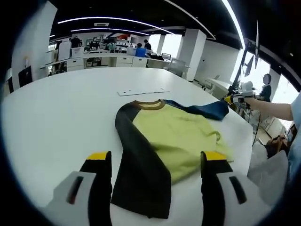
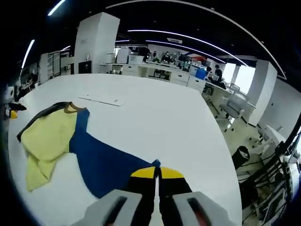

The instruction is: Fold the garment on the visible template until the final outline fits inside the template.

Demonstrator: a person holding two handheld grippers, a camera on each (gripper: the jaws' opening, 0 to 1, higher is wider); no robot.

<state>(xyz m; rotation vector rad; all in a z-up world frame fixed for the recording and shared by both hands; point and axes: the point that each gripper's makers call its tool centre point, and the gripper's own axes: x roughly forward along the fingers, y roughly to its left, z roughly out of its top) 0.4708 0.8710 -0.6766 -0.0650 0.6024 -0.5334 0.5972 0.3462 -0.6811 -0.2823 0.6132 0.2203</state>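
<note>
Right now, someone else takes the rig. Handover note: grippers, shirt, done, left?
Left gripper: open, empty, hovering over the shirt's black sleeve.
Right gripper: jaws closed on the end of the blue sleeve, which is stretched out to the side.
Shirt lies on the white table, yellow body rumpled at the hem, collar toward a white strip on the table.
Done: no neat fold yet.
Left: fold both sleeves in, then the body. I can't make out the template outline.
</note>
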